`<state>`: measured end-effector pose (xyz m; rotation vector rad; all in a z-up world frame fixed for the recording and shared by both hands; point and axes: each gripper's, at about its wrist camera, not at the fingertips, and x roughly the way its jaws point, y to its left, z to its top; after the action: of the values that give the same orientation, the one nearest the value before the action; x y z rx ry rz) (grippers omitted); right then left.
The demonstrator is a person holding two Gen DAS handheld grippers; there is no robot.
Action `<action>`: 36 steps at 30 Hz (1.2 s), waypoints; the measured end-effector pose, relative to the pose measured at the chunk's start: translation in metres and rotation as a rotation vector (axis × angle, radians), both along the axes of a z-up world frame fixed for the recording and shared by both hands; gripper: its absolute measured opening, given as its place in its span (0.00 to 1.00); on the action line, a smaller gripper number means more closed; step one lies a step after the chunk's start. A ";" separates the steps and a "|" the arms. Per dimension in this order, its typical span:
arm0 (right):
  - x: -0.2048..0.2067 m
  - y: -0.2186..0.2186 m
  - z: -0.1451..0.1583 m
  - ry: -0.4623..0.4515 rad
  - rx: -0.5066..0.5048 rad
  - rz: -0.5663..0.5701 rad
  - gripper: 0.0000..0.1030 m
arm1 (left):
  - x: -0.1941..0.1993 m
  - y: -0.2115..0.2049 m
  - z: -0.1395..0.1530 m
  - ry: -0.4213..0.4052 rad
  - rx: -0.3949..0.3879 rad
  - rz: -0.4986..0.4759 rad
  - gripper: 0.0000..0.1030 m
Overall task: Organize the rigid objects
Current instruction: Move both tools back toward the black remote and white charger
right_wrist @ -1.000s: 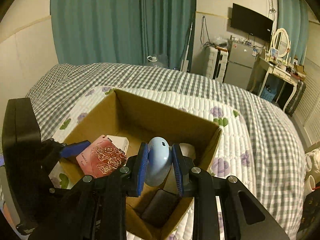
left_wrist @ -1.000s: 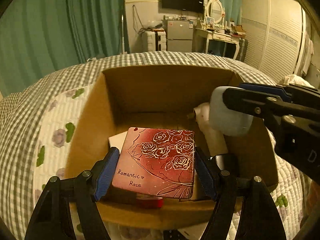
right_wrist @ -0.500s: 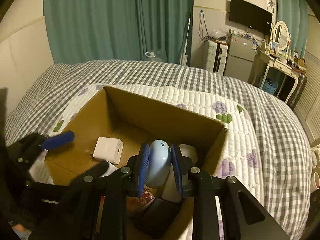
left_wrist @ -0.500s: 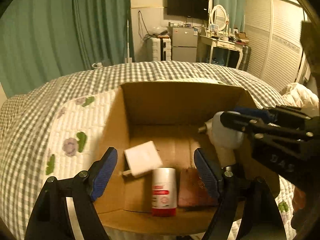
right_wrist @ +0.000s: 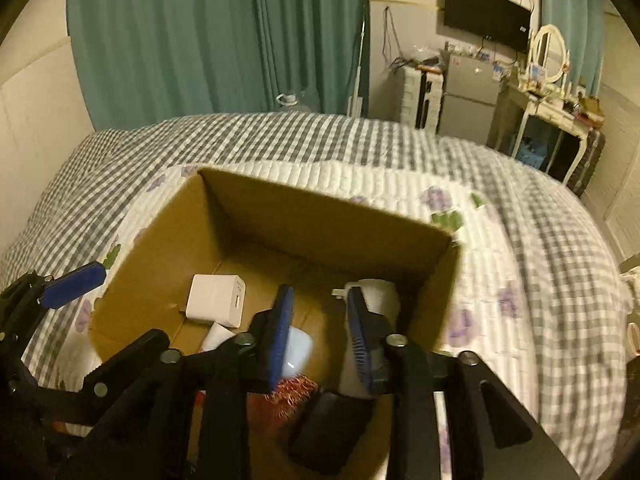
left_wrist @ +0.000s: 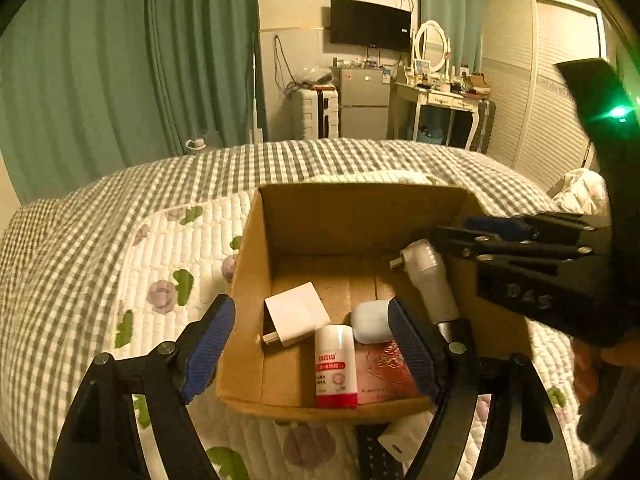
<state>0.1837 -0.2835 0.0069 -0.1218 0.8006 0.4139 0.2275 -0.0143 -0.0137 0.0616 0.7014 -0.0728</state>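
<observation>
An open cardboard box [left_wrist: 344, 216] [right_wrist: 320, 216] sits on the bed. Inside lie a white charger block [left_wrist: 294, 312] [right_wrist: 216, 300], a white tube with a red label [left_wrist: 335, 366], a pale blue case [left_wrist: 370, 322] [right_wrist: 298, 350], a red rose-print box [left_wrist: 382, 366] [right_wrist: 290, 398] and a white handled device [left_wrist: 430, 276] [right_wrist: 380, 296]. My left gripper [left_wrist: 310, 350] is open and empty at the box's near edge. My right gripper [right_wrist: 320, 344] is open and empty above the box's right side; it also shows in the left wrist view [left_wrist: 500, 236].
The box rests on a white quilted pad with flowers [left_wrist: 168, 264] over a grey checked bedspread [right_wrist: 540, 240]. A dark flat object [left_wrist: 378, 456] and a white piece [left_wrist: 404, 434] lie in front of the box. Curtains, a fridge and a dressing table stand beyond the bed.
The left gripper let go of the rose-print box, which now lies in the carton, and drew back. The right gripper opened and the pale blue case dropped into the carton.
</observation>
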 end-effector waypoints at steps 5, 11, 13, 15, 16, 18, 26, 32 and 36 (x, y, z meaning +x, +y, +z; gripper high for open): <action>-0.040 -0.021 0.050 -0.075 -0.014 -0.022 0.58 | -0.032 0.002 0.039 -0.037 -0.028 0.012 0.87; -0.099 -0.044 0.101 -0.122 0.006 -0.010 0.89 | -0.084 -0.001 0.082 -0.102 -0.019 0.023 1.00; -0.115 -0.048 0.111 -0.135 0.000 -0.013 0.93 | -0.102 -0.002 0.091 -0.119 -0.008 0.023 1.00; -0.134 -0.053 0.121 -0.152 -0.012 -0.014 0.94 | -0.114 -0.002 0.097 -0.130 -0.001 0.024 1.00; -0.143 -0.054 0.124 -0.159 -0.018 -0.015 0.95 | -0.120 -0.002 0.099 -0.135 -0.002 0.023 1.00; -0.159 -0.058 0.130 -0.178 -0.022 -0.022 0.99 | -0.131 0.000 0.101 -0.141 -0.001 0.022 1.00; -0.192 -0.068 0.106 -0.133 0.034 -0.018 1.00 | -0.150 0.016 0.068 -0.093 -0.056 0.088 1.00; -0.187 -0.060 0.054 -0.068 0.013 0.010 1.00 | -0.145 0.019 0.018 -0.043 -0.030 0.164 1.00; -0.174 -0.054 0.015 -0.019 0.014 0.013 1.00 | -0.134 0.021 -0.021 0.029 -0.052 0.184 1.00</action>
<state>0.0096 -0.3376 0.0223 -0.1176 0.7779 0.4296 0.0932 0.0070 -0.0350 -0.0541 0.7305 0.0851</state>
